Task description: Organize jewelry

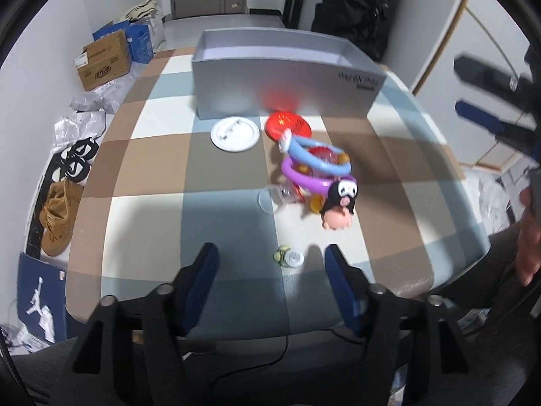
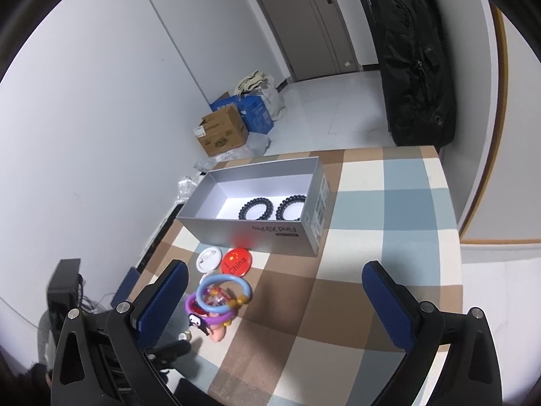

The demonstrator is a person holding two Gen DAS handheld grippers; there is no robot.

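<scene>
A: so where's the jewelry at? I see two dark spiral hair ties [image 2: 256,209] lying flat side by side inside the open grey box [image 2: 257,228], toward its right end.

B: yep, and the rest is in a heap on the checked table [image 2: 389,237] just in front of that box. Light blue ring [image 1: 319,159] resting on a purple ring [image 1: 306,179], both tangled over some red and orange bits I can't make out. A little cartoon figure charm [image 1: 338,208] with a black hood lies at the near end of the pile.

A: the badges?

B: red round badge [image 2: 236,261] reading "China" and a white round badge [image 2: 209,258], face down I think, side by side, just in front of the box wall.

A: and that tiny thing near the table edge?

B: small white-and-green piece [image 1: 289,257], too blurry to name. It sits between the fingers of the left claw [image 1: 272,260], nearer the right finger. The claw is partly open, pads not touching it as far as I can tell.

A: right claw [image 2: 274,282]?

B: spread wide, nothing in it, hanging over the table with the pile just beside its left finger.
</scene>
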